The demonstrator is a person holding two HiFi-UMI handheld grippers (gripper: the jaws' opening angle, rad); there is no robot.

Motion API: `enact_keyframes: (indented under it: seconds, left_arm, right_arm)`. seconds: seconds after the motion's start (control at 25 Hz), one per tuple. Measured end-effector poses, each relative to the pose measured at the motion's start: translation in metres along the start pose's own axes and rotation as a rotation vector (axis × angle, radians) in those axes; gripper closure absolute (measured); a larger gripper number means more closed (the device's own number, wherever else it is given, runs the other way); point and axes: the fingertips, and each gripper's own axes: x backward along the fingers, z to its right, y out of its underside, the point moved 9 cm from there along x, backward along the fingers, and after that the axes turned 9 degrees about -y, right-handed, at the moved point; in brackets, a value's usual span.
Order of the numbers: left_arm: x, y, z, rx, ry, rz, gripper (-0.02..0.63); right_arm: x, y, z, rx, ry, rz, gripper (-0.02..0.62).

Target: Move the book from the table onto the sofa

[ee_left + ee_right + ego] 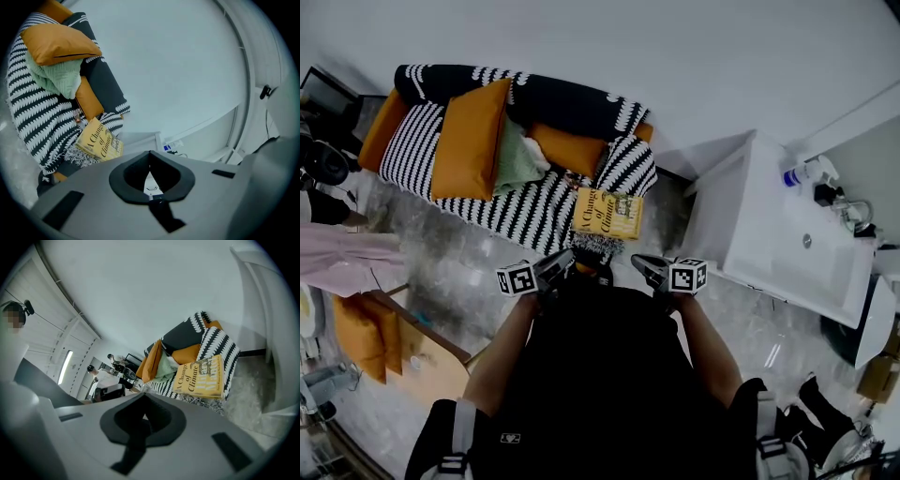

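Yellow book [607,214] already on the sofa [412,150] — placing step looks done.
Lying flat at the striped seat's front edge, by the armrest; left gripper [561,262] and right gripper [645,268] both pinched closed on nothing, close to the body — next, probably just checking against a slide-off.

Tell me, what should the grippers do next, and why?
Probably just draw back and stop. The yellow book already lies on the striped blanket over the sofa, and the left gripper and right gripper both have their jaws shut with nothing between them.
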Motion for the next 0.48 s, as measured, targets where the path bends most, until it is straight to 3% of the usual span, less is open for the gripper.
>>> enact_keyframes:
  seconds: [0.48]
  left_arm:
    - [-0.0044, -0.0017, 0.0017, -0.014, 0.004, -0.021, 0.595]
  right_arm:
    - [0.0006, -0.001, 0.0044, -0.008, 0.003, -0.016, 0.589]
